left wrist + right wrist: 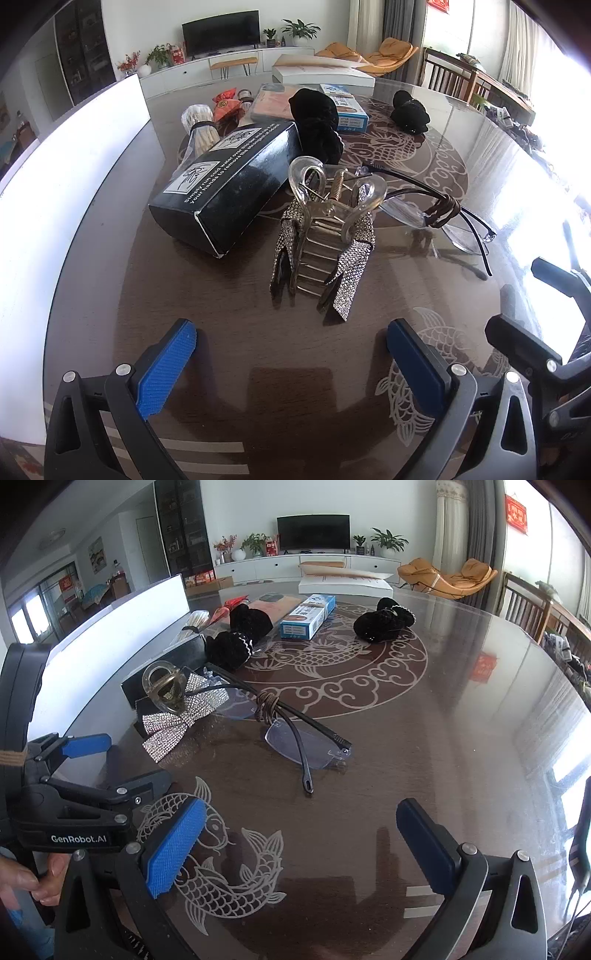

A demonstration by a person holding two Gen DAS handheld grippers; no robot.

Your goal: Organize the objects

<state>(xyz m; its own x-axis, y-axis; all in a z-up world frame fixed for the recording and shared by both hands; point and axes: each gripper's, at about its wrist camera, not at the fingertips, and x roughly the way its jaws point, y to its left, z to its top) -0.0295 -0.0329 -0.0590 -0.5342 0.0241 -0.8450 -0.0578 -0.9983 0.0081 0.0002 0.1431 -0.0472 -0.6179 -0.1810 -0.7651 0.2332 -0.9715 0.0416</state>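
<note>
A clear hair claw with a rhinestone bow [325, 240] [173, 701] stands on the dark table just ahead of my left gripper [291, 354], which is open with nothing between its blue pads. Rimless glasses [436, 214] [295, 731], a brown hair tie wound round their arms, lie to the right of the claw. They lie ahead of my right gripper [299, 842], also open and holding nothing. A black box [229, 192] lies left of the claw. Two black scrunchies [236, 635] [384, 622] and a blue carton [308, 616] sit farther back.
A tall white panel [74, 184] runs along the table's left side. A flat white box [347, 581], a red packet [225, 105] and a bundle of sticks [203, 129] lie at the back. A hand [26, 878] grips the left gripper's handle. Wooden chairs stand at the right.
</note>
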